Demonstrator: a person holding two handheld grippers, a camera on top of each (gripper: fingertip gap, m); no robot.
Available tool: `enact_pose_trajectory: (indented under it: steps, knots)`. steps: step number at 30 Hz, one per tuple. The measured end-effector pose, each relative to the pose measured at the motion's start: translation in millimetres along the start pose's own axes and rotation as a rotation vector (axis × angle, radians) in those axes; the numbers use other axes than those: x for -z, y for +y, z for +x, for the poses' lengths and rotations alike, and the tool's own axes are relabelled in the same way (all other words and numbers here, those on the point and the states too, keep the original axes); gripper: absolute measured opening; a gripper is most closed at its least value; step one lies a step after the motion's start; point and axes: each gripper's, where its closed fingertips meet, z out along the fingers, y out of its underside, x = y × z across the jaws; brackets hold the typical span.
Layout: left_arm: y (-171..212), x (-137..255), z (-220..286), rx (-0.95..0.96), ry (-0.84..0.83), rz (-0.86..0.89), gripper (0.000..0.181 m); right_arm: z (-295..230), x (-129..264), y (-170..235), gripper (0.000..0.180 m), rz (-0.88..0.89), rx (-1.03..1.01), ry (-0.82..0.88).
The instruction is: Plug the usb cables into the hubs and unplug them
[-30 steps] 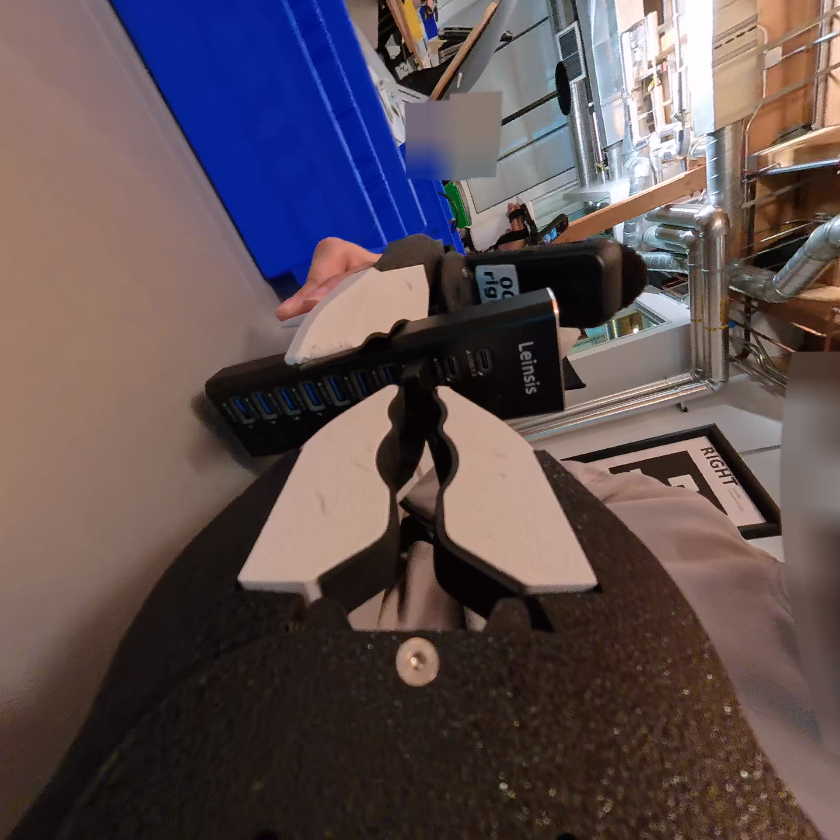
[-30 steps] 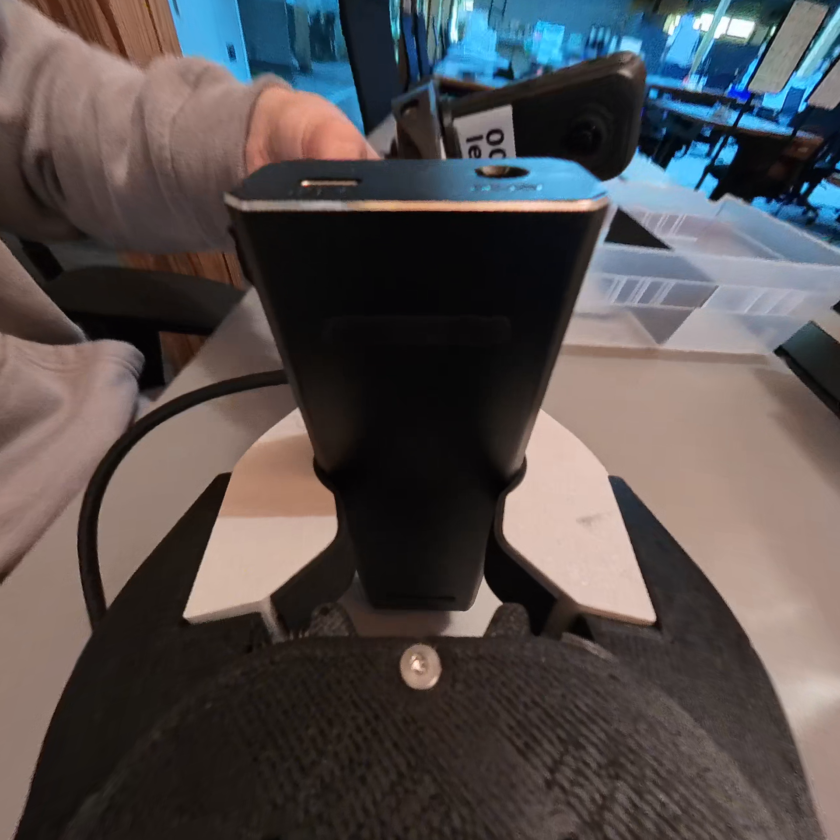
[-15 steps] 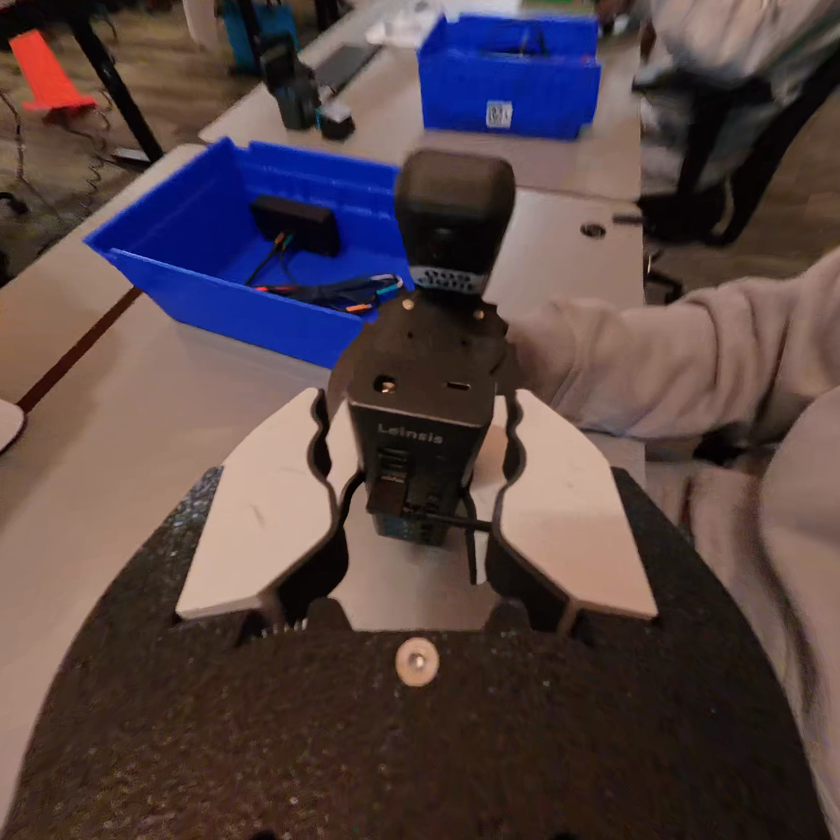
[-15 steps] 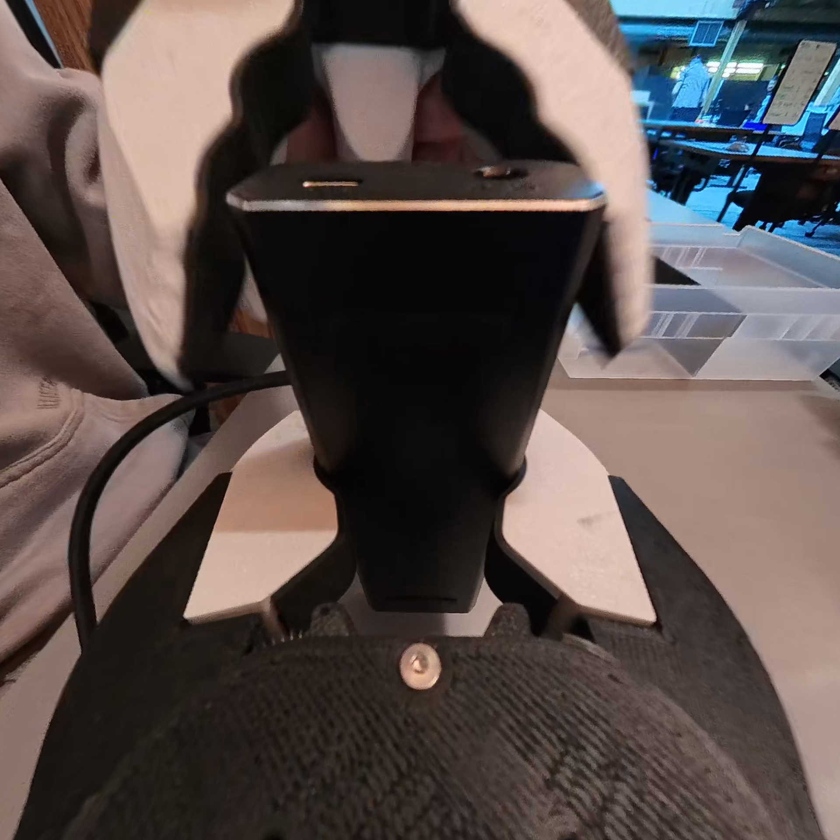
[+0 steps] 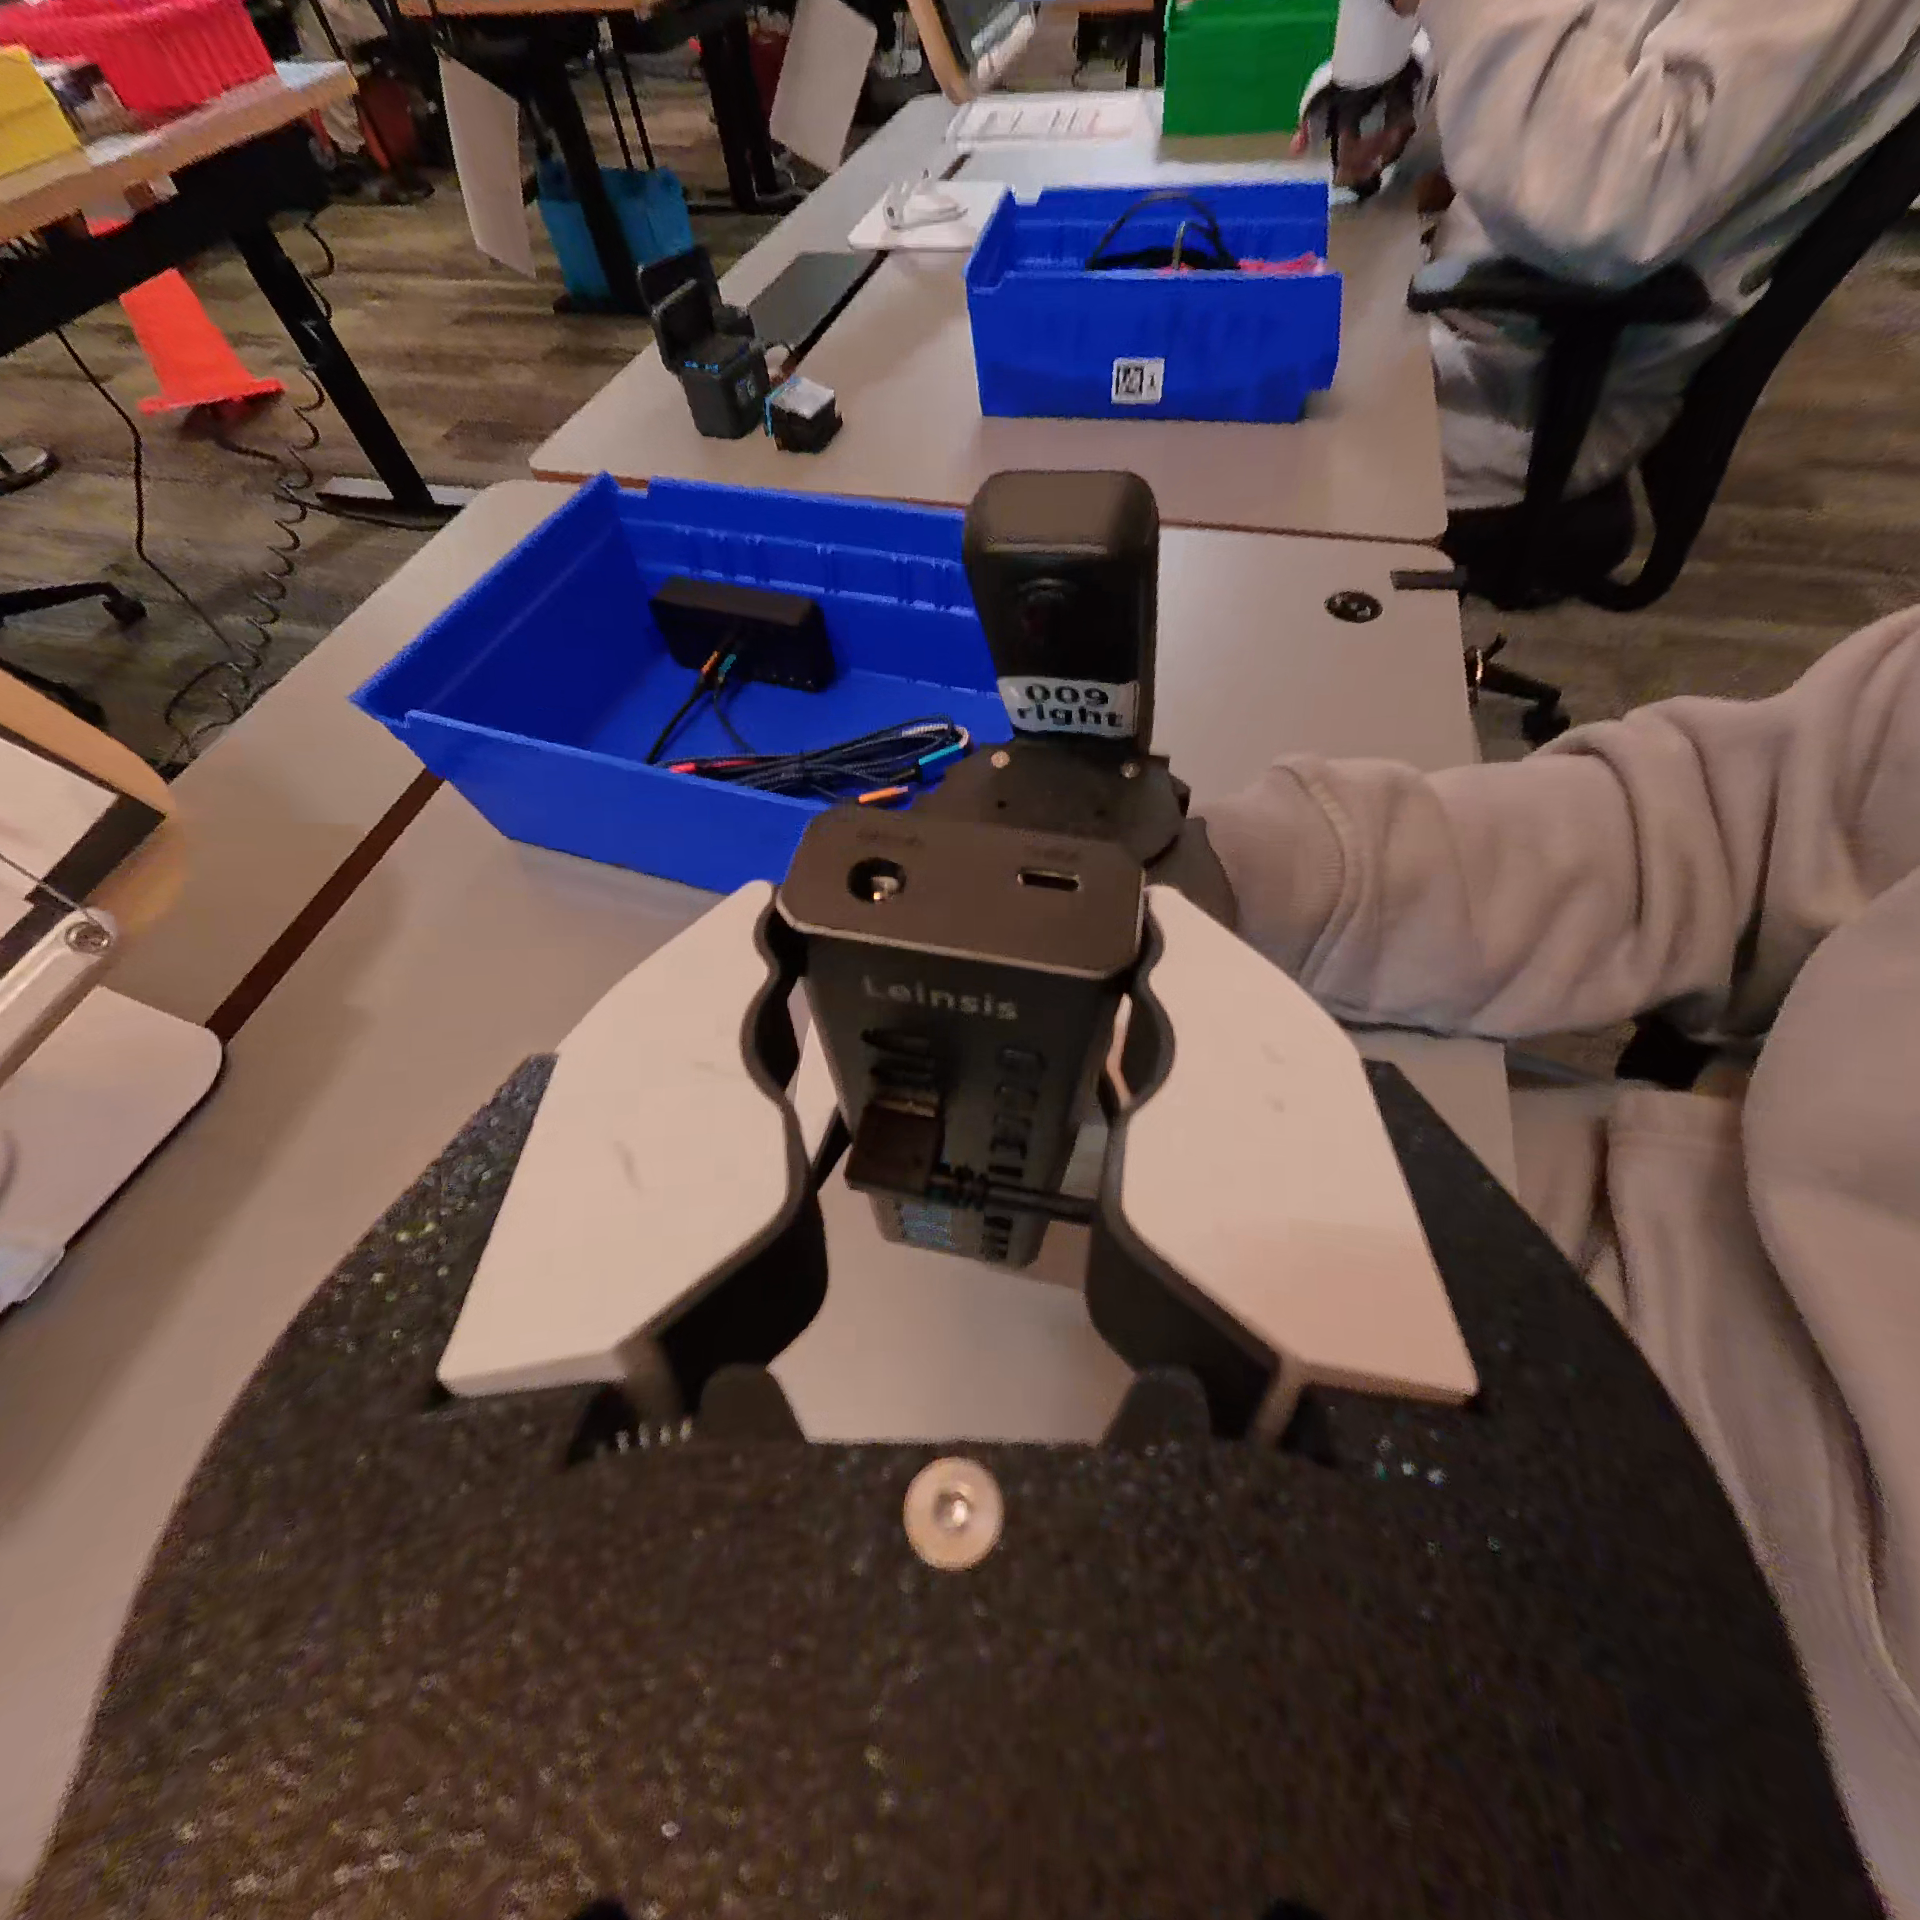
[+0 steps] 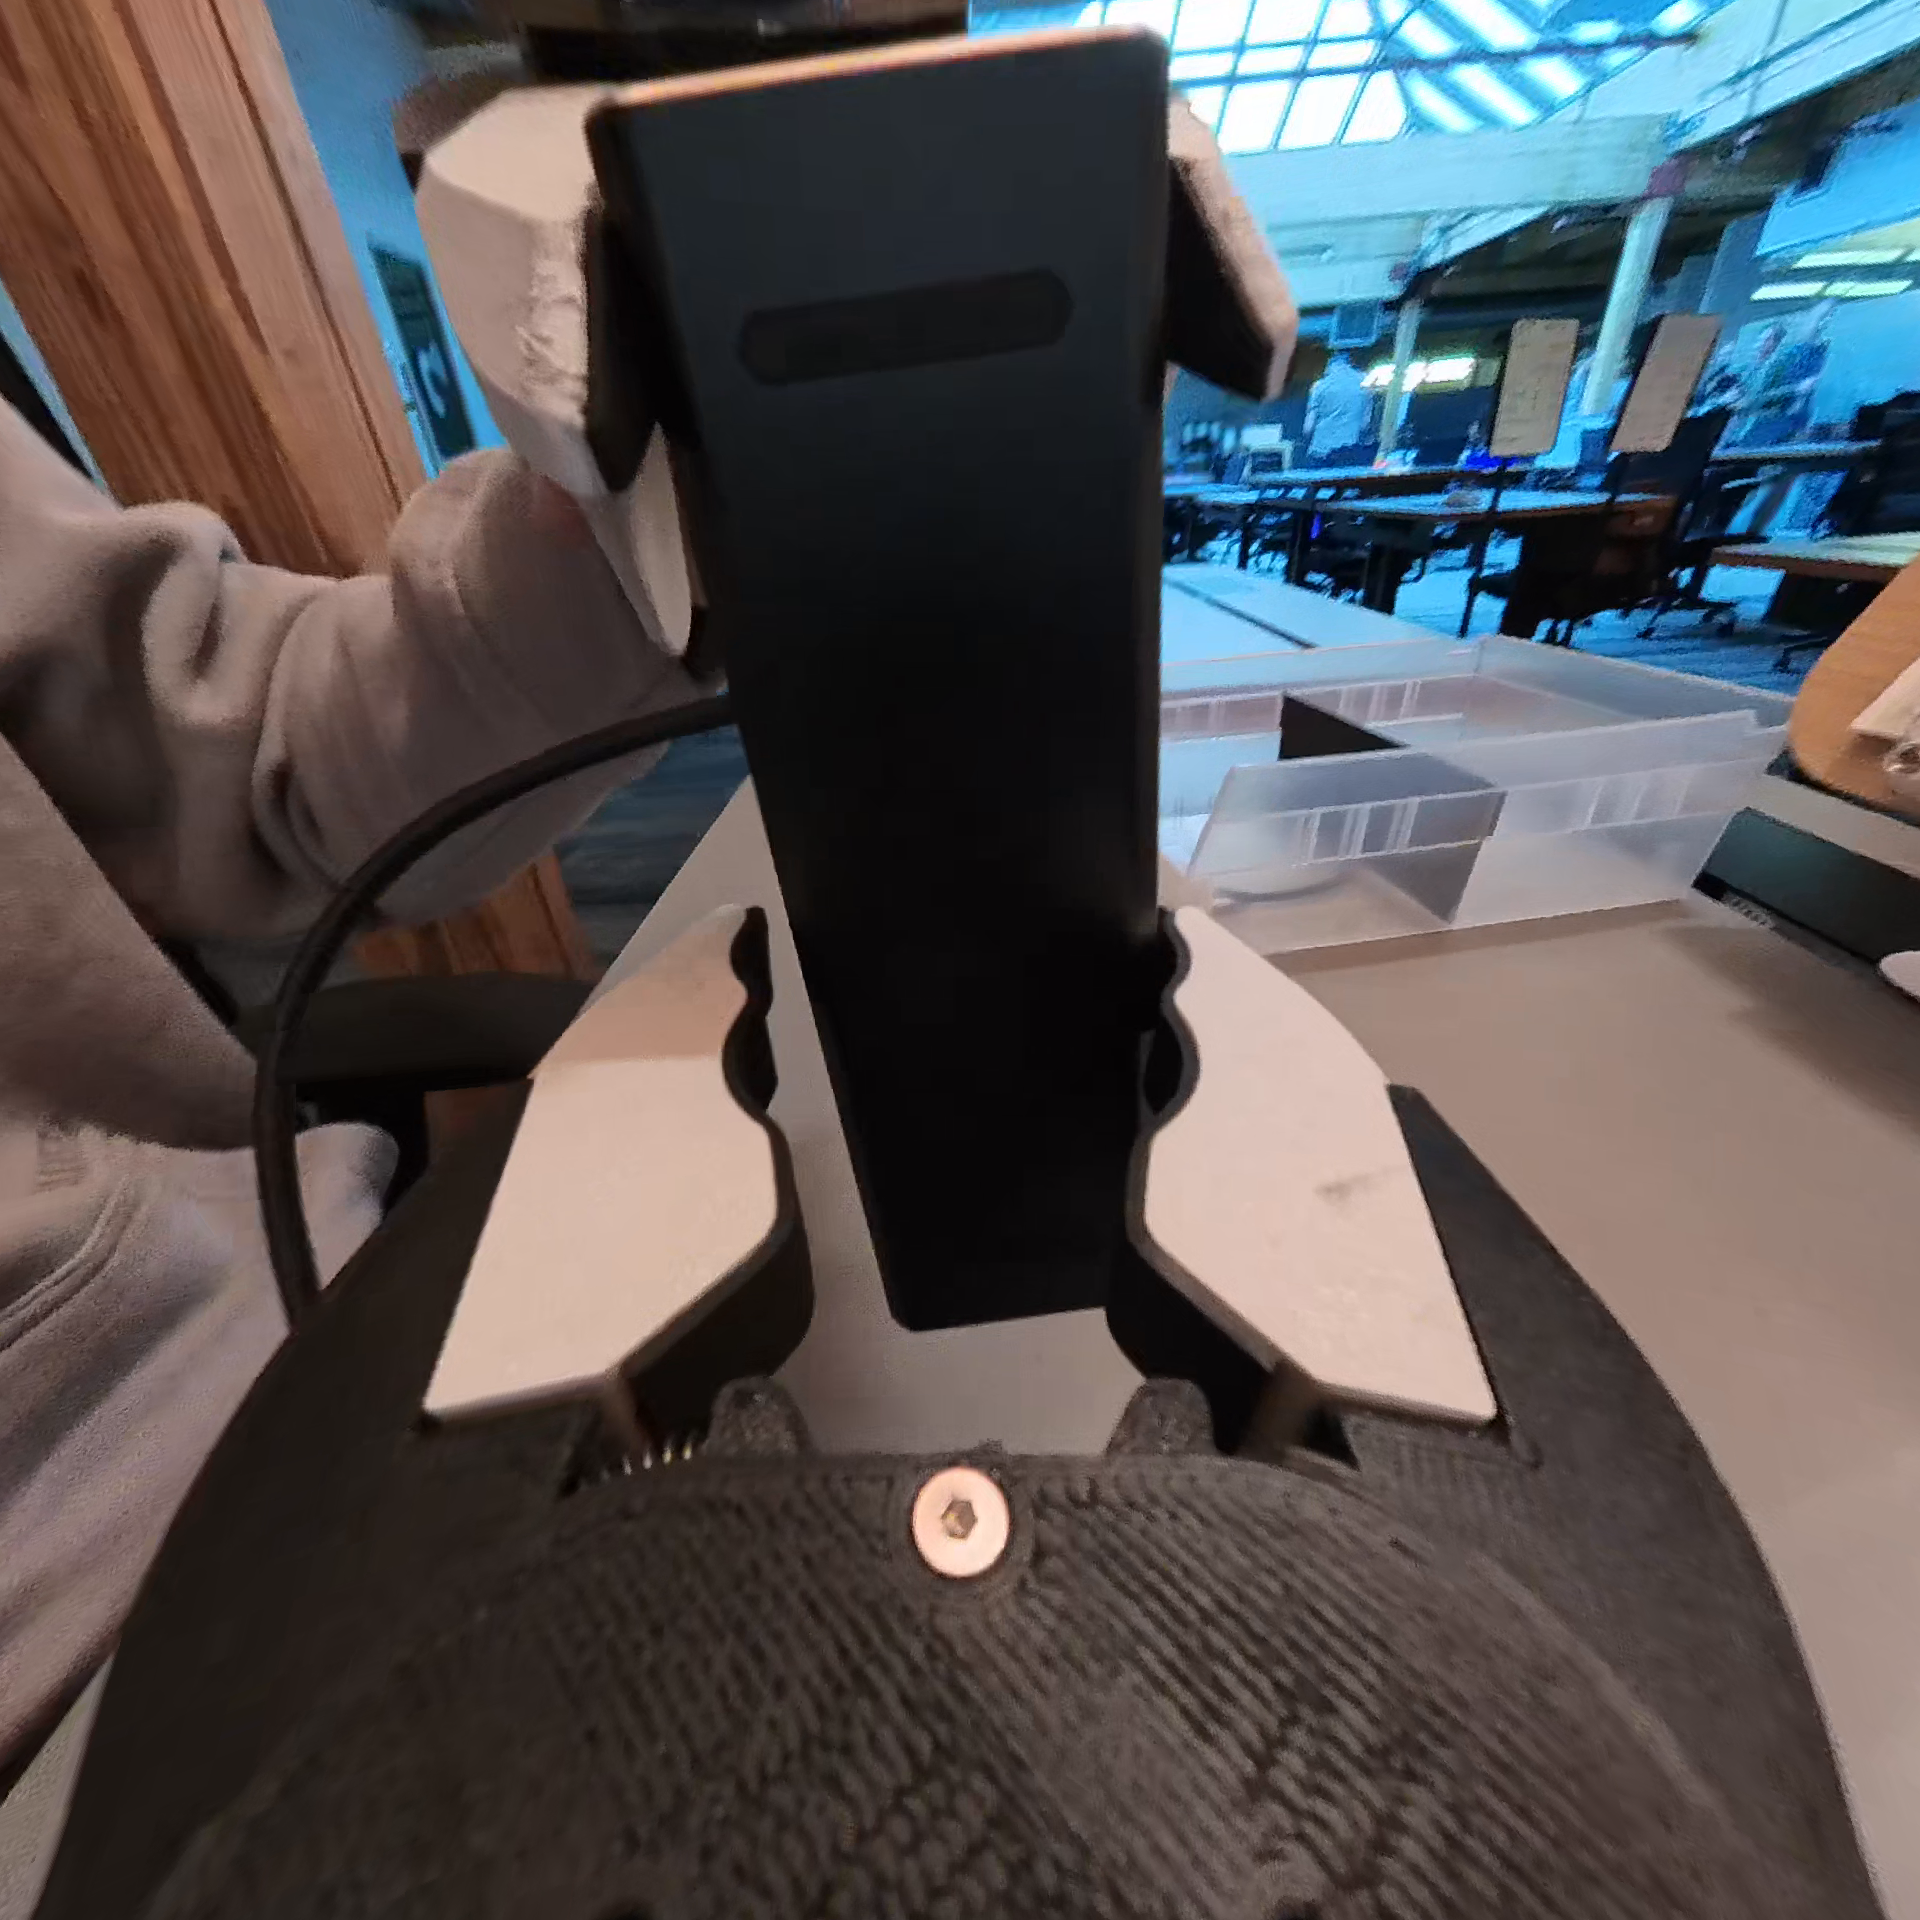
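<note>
A black USB hub (image 5: pixel 956 997) is held above the grey table (image 5: pixel 416 1039) between both grippers. My left gripper (image 5: pixel 961 935) is shut on the hub's end that has the two small sockets. A black USB plug (image 5: pixel 899 1143) sits in one of the hub's side ports, and its cable runs off to the right. My right gripper (image 6: pixel 966 925) is shut on the other end of the hub (image 6: pixel 935 727). In the right wrist view the left gripper's fingers (image 6: pixel 499 291) clasp the far end, and the black cable (image 6: pixel 312 987) loops at the left. In the left wrist view only the right gripper's mount (image 5: pixel 1060 800) shows behind the hub.
A blue bin (image 5: pixel 499 727) just beyond holds another hub (image 5: pixel 743 634) and bundled cables (image 5: pixel 831 769). A second blue bin (image 5: pixel 1143 322) stands on the far table, beside a seated person. A clear plastic tray (image 6: pixel 1455 831) lies at the right. A grey sleeve (image 5: pixel 1507 904) reaches in.
My left gripper let go of the plug, swung round to face the hub's free end and closed on it. The plug stays in the hub. My right gripper kept its hold.
</note>
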Motion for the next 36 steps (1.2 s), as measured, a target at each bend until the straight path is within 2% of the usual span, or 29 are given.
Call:
enact_pose_trajectory:
  steps: [3, 15, 17, 21, 24, 30, 36]
  knots:
    - [1.4, -2.4, -0.9, -0.014, -0.008, -0.01, 0.061, 7.2, -1.5, -0.3, 0.063, -0.003, 0.022, 0.065]
    - [9.5, 3.5, -3.7, -0.024, 0.0, -0.043, 0.061, 11.2, -1.2, -6.6, 0.063, 0.033, 0.062, 0.12]
    - [17.6, 2.2, -5.9, -0.046, -0.02, -0.082, 0.061, 9.8, 2.2, -15.2, 0.059, 0.083, 0.036, 0.104]
    - [26.2, -1.4, -5.2, -0.074, -0.022, -0.113, 0.061, 10.3, 0.3, -7.6, 0.06, 0.05, 0.071, 0.109]
    - [27.6, -2.1, -0.6, -0.092, 0.009, -0.115, 0.061, 8.9, -3.1, -3.8, 0.066, 0.035, 0.07, 0.1]
    - [29.6, -2.7, 3.8, -0.108, 0.039, -0.098, 0.061, 3.4, -6.6, 0.3, 0.06, -0.016, 0.107, 0.084]
    - [28.5, -2.8, 3.2, -0.122, 0.031, -0.09, 0.061, 4.2, -9.1, -3.1, 0.062, 0.038, 0.087, 0.101]
